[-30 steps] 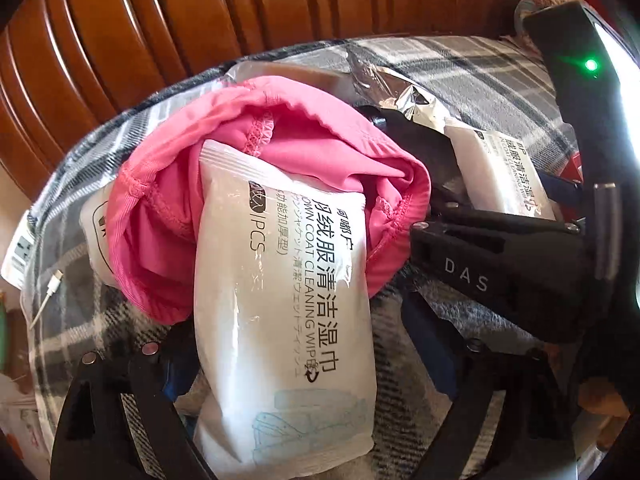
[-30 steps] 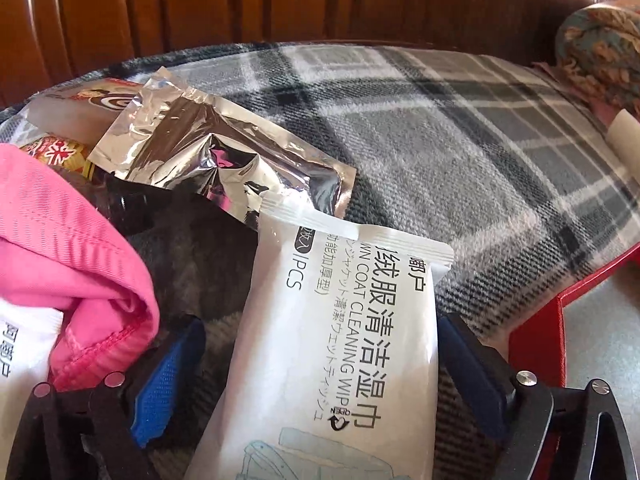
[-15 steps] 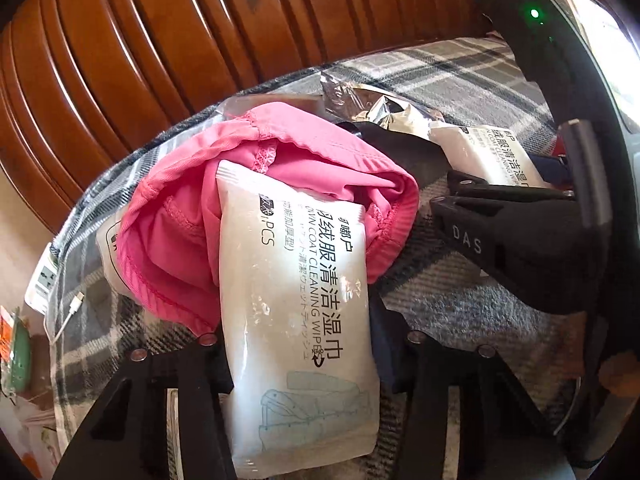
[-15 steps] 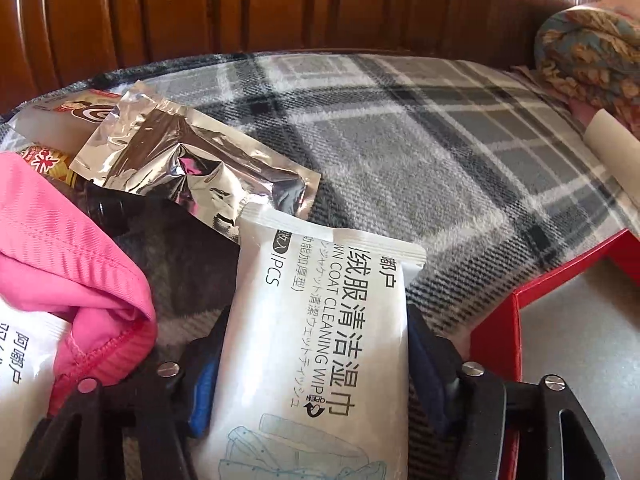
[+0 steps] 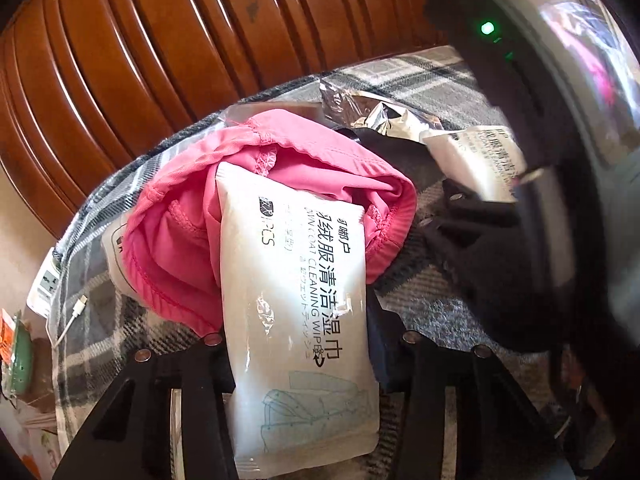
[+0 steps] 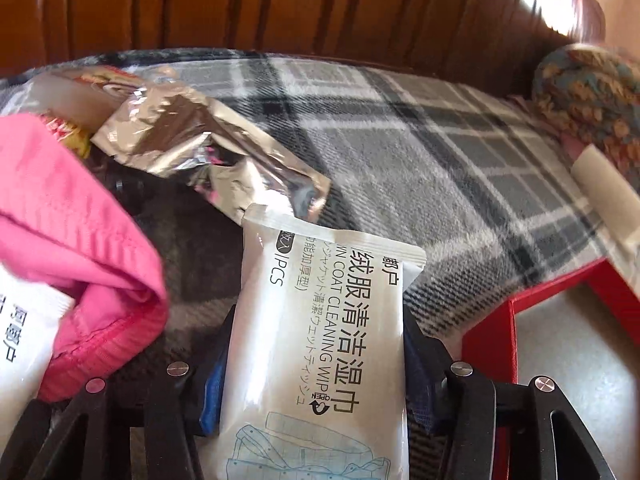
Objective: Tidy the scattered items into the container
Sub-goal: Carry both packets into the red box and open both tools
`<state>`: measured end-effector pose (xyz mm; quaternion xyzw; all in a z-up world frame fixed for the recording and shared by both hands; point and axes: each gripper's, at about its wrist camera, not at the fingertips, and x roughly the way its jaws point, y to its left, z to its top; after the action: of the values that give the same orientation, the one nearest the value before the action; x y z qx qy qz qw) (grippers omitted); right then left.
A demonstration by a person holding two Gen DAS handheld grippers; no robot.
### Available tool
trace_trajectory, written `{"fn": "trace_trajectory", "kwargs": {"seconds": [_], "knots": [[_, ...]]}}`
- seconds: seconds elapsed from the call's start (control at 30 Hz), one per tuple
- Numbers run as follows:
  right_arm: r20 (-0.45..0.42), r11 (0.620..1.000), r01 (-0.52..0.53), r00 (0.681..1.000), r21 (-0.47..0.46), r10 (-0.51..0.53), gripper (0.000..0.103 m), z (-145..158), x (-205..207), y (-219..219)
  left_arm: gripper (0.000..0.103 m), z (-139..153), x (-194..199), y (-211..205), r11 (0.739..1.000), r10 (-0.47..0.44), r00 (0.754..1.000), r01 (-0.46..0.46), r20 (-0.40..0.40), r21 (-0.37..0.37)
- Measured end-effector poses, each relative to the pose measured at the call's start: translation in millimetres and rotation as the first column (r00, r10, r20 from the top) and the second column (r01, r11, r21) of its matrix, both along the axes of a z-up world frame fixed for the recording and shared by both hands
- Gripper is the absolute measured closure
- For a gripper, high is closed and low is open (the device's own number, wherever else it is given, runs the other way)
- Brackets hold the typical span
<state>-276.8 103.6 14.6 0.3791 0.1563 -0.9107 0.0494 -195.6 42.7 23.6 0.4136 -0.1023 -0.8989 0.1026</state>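
My left gripper (image 5: 298, 344) is shut on a white wet-wipe packet (image 5: 296, 304), whose far end lies on a pink cloth (image 5: 180, 248). My right gripper (image 6: 316, 344) is shut on a second white wet-wipe packet (image 6: 324, 332); that packet also shows at the right of the left wrist view (image 5: 476, 160). Both packets lie over the plaid blanket (image 6: 420, 152). A crumpled silver foil pouch (image 6: 200, 148) lies just beyond the right packet. A red container (image 6: 492, 332) has its corner at the lower right of the right wrist view.
A brown wooden slatted backrest (image 5: 180, 40) rises behind the blanket. A colourful snack packet (image 6: 100, 84) lies behind the foil. A patterned cushion (image 6: 592, 96) sits at the far right. A white cable (image 5: 72, 316) lies on the left blanket edge.
Both grippers went from open around their packets to shut on them. The left view has pulled back and tilted, and the right gripper now fills more of its right side.
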Motion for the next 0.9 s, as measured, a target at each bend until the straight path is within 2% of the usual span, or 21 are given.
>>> {"fn": "trace_trajectory", "kwargs": {"seconds": [0.13,0.4,0.57,0.63,0.73,0.9], "knots": [[-0.053,0.996,-0.075,0.996,0.038,0.077,0.041,6.7,19.2,-17.8,0.055,2.0,4.6,-3.9,1.0,0.0,1.0,0.0,-0.014,-0.015],[-0.102,0.995,-0.098,0.99,0.02,0.1,0.042,26.4,36.9,-18.9,0.055,20.1,15.4,-28.3,0.998,0.03,0.998,-0.027,-0.048,0.058],[-0.124,0.993,-0.065,0.991,-0.094,0.053,0.041,43.4,54.7,-2.4,0.056,35.2,23.0,-37.1,0.993,0.046,0.996,-0.039,-0.07,0.108],[-0.133,0.993,-0.058,0.99,-0.101,0.044,0.042,48.5,61.1,3.1,0.056,39.5,25.4,-41.1,0.992,0.044,0.996,-0.035,-0.075,0.124],[-0.162,0.993,-0.037,0.987,-0.116,0.017,0.042,60.9,76.3,16.6,0.056,45.6,33.1,-33.9,0.994,0.02,0.996,-0.012,-0.084,0.105],[-0.215,0.994,0.035,0.975,-0.101,-0.056,0.042,80.1,102.2,58.4,0.056,52.4,39.5,-16.6,0.991,-0.005,0.997,0.016,-0.083,0.133]]}}
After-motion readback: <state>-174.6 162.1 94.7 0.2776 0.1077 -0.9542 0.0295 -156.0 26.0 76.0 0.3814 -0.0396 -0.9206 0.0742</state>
